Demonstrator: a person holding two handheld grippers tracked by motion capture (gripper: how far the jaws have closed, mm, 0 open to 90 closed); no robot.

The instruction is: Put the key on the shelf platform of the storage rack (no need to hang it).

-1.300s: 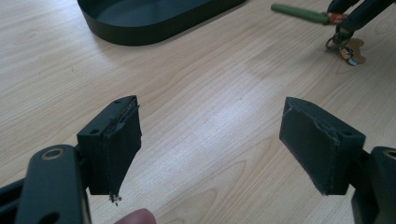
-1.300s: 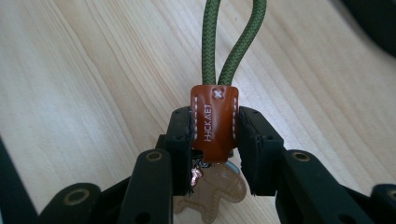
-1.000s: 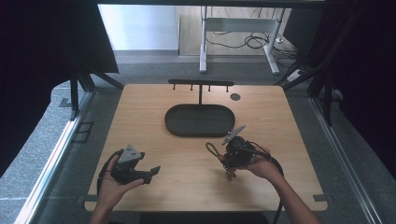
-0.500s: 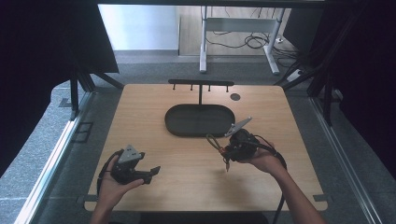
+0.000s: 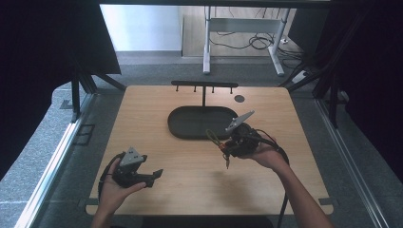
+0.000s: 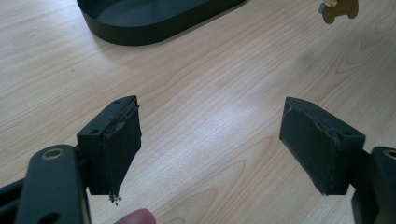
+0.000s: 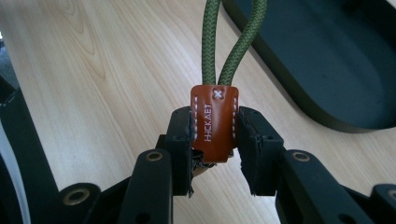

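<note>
A keychain, a brown leather tab [image 7: 214, 122] on a green cord loop [image 7: 233, 42], sits between the jaws of my right gripper [image 7: 215, 140], which is shut on the tab. From the high view the right gripper [image 5: 227, 144] hangs above the table just right of centre, near the front edge of the black oval tray [image 5: 180, 124]. The green cord [image 5: 212, 137] sticks out to its left and a small part dangles below it. My left gripper [image 5: 153, 176] rests low at the front left; its jaws stand wide apart [image 6: 210, 144] over bare wood.
A black T-shaped rack with small pegs [image 5: 204, 85] rises from the tray's back edge. A dark round spot [image 5: 239, 98] marks the table behind the tray. The tray [image 6: 154, 18] lies ahead of the left gripper, with a brown piece [image 6: 338, 9] at the upper right.
My right gripper has risen with the keychain and drifted slightly toward the tray. The left gripper has stayed where it was.
</note>
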